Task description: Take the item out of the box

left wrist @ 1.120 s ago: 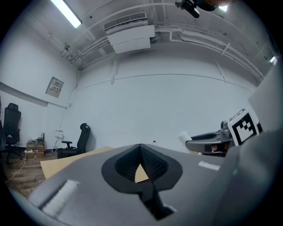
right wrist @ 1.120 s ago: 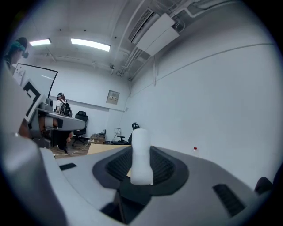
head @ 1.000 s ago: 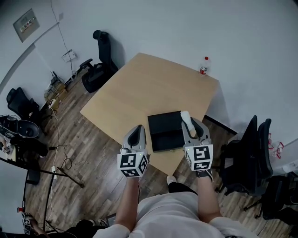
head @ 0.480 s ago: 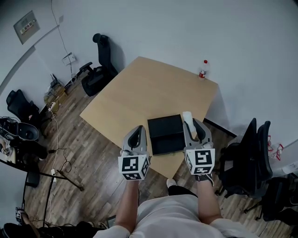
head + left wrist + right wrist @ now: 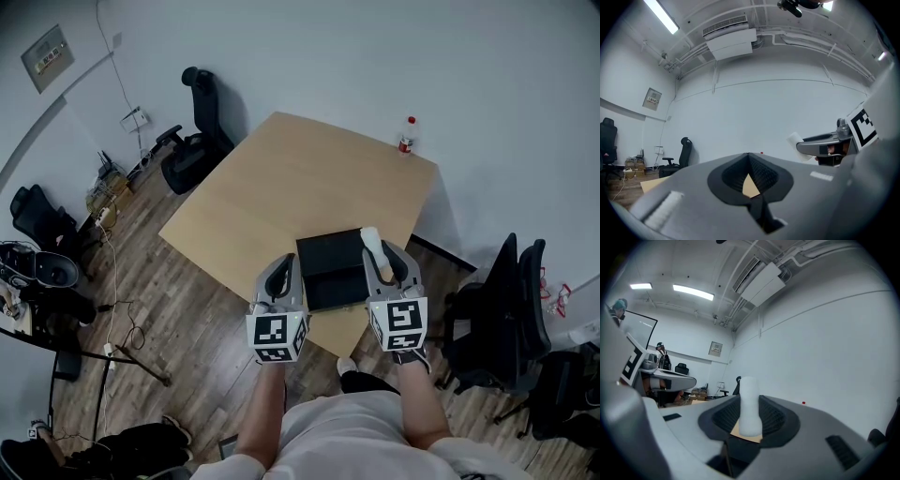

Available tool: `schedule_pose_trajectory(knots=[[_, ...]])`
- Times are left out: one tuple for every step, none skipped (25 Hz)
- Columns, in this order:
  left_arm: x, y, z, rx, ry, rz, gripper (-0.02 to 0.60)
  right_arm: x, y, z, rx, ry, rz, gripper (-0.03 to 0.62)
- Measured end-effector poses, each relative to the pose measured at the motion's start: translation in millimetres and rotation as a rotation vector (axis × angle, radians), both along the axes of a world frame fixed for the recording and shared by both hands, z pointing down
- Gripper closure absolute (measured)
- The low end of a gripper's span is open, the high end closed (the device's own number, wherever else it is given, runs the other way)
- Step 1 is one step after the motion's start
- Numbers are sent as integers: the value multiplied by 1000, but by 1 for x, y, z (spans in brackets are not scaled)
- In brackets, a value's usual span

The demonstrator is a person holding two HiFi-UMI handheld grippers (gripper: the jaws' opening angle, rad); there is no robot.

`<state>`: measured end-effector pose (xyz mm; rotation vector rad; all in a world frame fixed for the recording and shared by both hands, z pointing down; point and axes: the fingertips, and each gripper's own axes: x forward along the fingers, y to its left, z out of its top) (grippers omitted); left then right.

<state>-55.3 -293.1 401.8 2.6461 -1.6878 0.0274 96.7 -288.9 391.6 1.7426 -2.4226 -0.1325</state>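
Clamped upright in the right gripper (image 5: pixel 377 253): white cylindrical item (image 5: pixel 371 240), over the right edge of the open black box (image 5: pixel 328 264), near the table's (image 5: pixel 300 178) front edge. Left gripper (image 5: pixel 282 273) clenched, empty, beside the box. Wide tabletop beyond.

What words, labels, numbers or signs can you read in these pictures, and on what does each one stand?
No text is readable in any view.
Wall panel: marks too small to read.
Bottle: red label, too small to read.
Marker cube on the left tool, and the one on the right tool: black-and-white square patterns, no letters.
White item in the right tool: no print visible.
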Motion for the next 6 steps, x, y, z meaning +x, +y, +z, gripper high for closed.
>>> schedule_pose_trajectory(knots=[[1,-1,0,1,0,2,575,-1,-1,1,-3,3,-1,467],[1,-3,0,2,0,3,575,-1,-3,3,-7,5,-2,467],[1,-5,0,2,0,4,575,-2,-4,5,-11,6,-2,467],[1,-7,1,0,0,4,575,-2,-6,7,-16,7,-2,467],[1,-9,2,-3,0,4,575,-2,-8,9,-21,8,-2,467],[2,-11,4,-6,1,4,575,-1,-11,12,-27,8,-2,467]])
